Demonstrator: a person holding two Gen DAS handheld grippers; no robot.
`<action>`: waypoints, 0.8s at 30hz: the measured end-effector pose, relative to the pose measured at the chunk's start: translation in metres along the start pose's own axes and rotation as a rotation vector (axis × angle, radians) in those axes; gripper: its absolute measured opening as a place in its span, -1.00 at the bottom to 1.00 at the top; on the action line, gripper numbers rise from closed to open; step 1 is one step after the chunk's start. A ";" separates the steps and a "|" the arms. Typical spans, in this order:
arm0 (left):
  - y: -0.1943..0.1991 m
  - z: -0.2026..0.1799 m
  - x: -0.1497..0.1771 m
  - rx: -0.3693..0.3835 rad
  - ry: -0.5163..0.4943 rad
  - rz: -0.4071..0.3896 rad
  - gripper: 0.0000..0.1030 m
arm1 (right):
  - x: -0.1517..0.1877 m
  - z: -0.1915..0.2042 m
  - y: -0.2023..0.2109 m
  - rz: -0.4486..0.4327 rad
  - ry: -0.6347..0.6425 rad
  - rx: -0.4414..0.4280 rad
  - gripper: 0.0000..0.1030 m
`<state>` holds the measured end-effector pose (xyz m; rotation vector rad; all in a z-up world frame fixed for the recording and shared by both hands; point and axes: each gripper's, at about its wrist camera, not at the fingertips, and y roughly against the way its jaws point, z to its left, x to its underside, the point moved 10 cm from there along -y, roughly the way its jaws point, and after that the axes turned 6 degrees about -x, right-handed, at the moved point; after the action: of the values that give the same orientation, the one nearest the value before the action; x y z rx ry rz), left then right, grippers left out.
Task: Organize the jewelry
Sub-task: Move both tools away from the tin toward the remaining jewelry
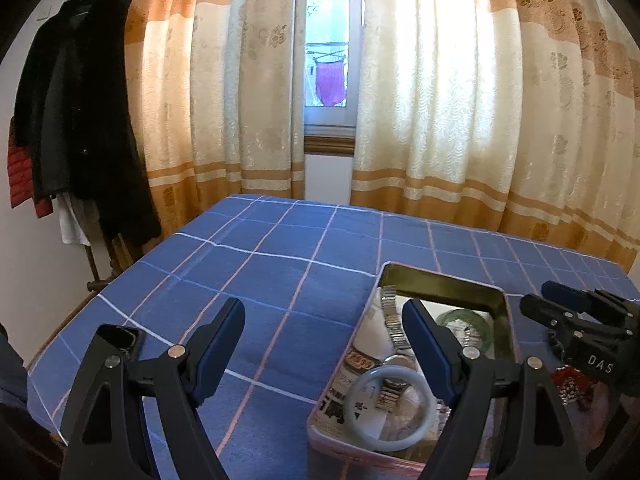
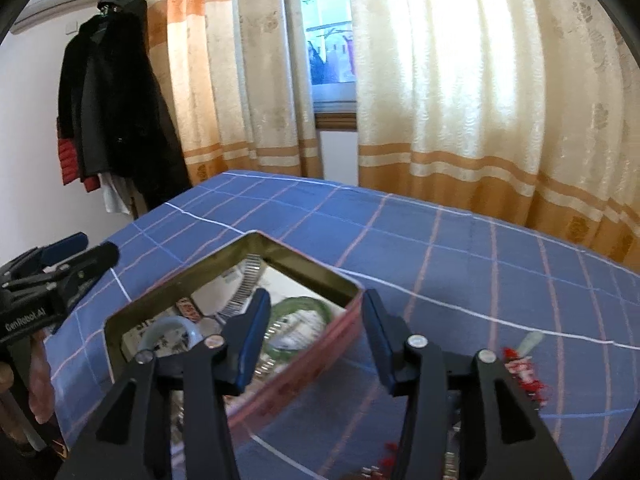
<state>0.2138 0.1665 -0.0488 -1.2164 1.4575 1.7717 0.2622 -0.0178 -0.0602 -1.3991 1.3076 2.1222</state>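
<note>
A pink tin box (image 1: 508,316) (image 2: 320,348) stands open on the blue checked cloth. Inside lie a pale bangle (image 1: 386,410) (image 2: 170,330), a metal-band watch (image 1: 390,320) (image 2: 244,284) and a green bangle (image 1: 468,320) (image 2: 304,312). My left gripper (image 1: 324,312) is open and empty, its right finger over the box's left part. My right gripper (image 2: 316,304) is open and empty, straddling the box's right wall. It also shows in the left wrist view (image 1: 560,300). A red charm (image 2: 524,376) (image 1: 572,388) and a pale green pendant (image 2: 530,342) lie right of the box.
The blue checked cloth (image 1: 260,264) (image 2: 480,264) covers the table. A small dark object (image 1: 120,336) lies on the cloth at the left. Curtains (image 1: 460,100) and a window stand behind. Coats (image 1: 80,120) hang at the left.
</note>
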 end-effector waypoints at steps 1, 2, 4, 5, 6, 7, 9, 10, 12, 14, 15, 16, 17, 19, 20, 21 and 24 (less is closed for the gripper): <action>0.001 -0.003 -0.001 0.007 -0.003 -0.001 0.57 | 0.000 -0.005 0.005 0.000 0.000 0.015 0.08; 0.002 -0.008 -0.001 0.017 -0.005 -0.001 0.57 | 0.001 -0.014 0.012 -0.003 0.000 0.040 0.08; 0.005 -0.019 -0.001 0.049 -0.007 -0.001 0.57 | 0.002 -0.030 0.026 -0.006 -0.004 0.080 0.08; 0.007 -0.029 -0.001 0.069 -0.013 -0.001 0.57 | 0.004 -0.041 0.033 -0.009 -0.006 0.101 0.09; 0.009 -0.041 0.001 0.090 -0.026 -0.001 0.57 | 0.006 -0.052 0.042 -0.012 -0.008 0.125 0.09; 0.012 -0.052 0.002 0.108 -0.040 -0.003 0.57 | 0.009 -0.066 0.051 -0.014 -0.015 0.157 0.09; 0.017 -0.078 0.005 0.148 -0.070 -0.006 0.57 | 0.016 -0.094 0.068 -0.021 -0.034 0.221 0.09; 0.018 -0.088 0.005 0.164 -0.081 -0.004 0.57 | 0.023 -0.110 0.077 -0.021 -0.048 0.256 0.09; 0.022 -0.115 0.009 0.205 -0.119 0.002 0.57 | 0.033 -0.134 0.089 -0.012 -0.071 0.308 0.09; 0.026 -0.142 0.014 0.238 -0.160 0.009 0.57 | 0.047 -0.155 0.097 -0.002 -0.102 0.341 0.09; 0.028 -0.158 0.018 0.263 -0.181 0.016 0.57 | 0.053 -0.163 0.100 0.002 -0.119 0.348 0.09; 0.029 -0.167 0.021 0.277 -0.195 0.020 0.57 | 0.057 -0.168 0.101 0.004 -0.128 0.355 0.09; 0.031 -0.180 0.025 0.291 -0.217 0.026 0.57 | 0.061 -0.172 0.103 0.005 -0.135 0.363 0.09; 0.033 -0.200 0.034 0.312 -0.261 0.037 0.57 | 0.068 -0.172 0.102 0.009 -0.137 0.358 0.09; 0.033 -0.210 0.038 0.319 -0.285 0.043 0.57 | 0.070 -0.172 0.101 0.020 -0.141 0.348 0.08; 0.032 -0.215 0.041 0.316 -0.299 0.045 0.57 | 0.069 -0.172 0.104 0.009 -0.146 0.336 0.08; 0.028 -0.234 0.051 0.332 -0.334 0.077 0.57 | 0.070 -0.169 0.111 -0.018 -0.155 0.333 0.09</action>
<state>0.2382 -0.0706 -0.0829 -0.6702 1.5330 1.6048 0.2549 -0.2313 -0.0803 -1.0848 1.4937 1.8516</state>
